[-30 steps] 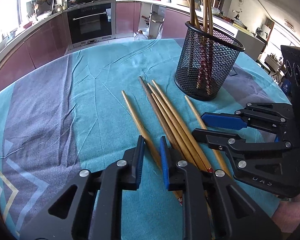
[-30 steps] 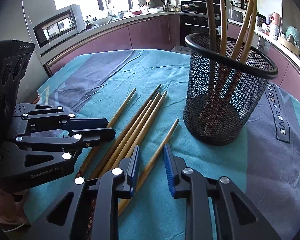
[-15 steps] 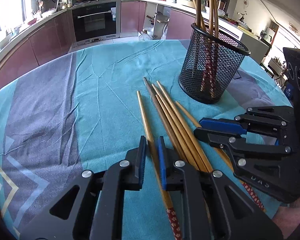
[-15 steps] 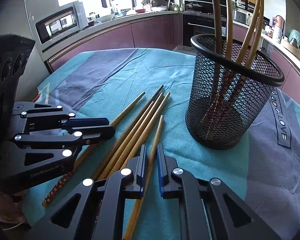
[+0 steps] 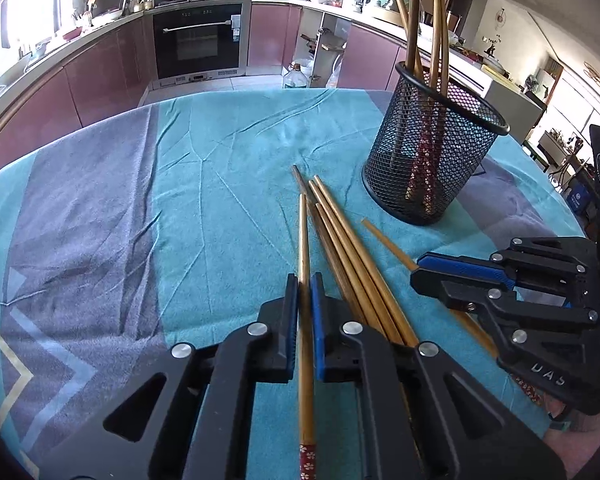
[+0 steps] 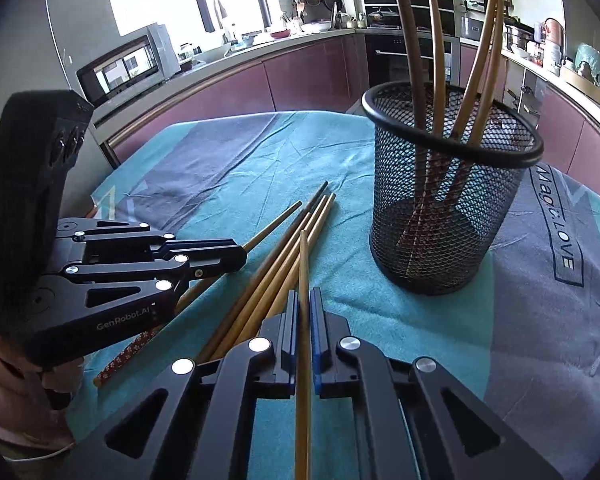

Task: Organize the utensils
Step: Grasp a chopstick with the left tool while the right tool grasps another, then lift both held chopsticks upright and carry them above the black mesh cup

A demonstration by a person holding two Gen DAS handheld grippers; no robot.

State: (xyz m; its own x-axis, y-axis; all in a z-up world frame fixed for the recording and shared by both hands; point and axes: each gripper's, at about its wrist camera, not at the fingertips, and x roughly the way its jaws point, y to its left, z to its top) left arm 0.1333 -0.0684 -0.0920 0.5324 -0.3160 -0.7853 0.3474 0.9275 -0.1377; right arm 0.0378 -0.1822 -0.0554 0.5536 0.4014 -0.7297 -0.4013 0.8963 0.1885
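My left gripper [image 5: 304, 280] is shut on one wooden chopstick [image 5: 303, 240] that points away from me, lifted a little off the cloth. My right gripper [image 6: 304, 296] is shut on another chopstick [image 6: 303, 264]. Several more chopsticks [image 5: 348, 240] lie side by side on the teal cloth between the two grippers; they also show in the right wrist view [image 6: 284, 248]. A black mesh holder [image 5: 428, 160] stands upright beyond them with several chopsticks in it, and is in the right wrist view too [image 6: 448, 184]. The right gripper shows at the right of the left wrist view [image 5: 420, 276]; the left gripper shows at the left of the right wrist view [image 6: 240, 256].
A teal and grey tablecloth [image 5: 180, 208] covers the round table. Kitchen cabinets and an oven [image 5: 198, 40] stand beyond the far edge. A microwave [image 6: 128, 64] sits on the counter at the left in the right wrist view.
Both grippers went from open to shut, each closing on one chopstick. Both held chopsticks have swung into line with the fingers and lifted slightly.
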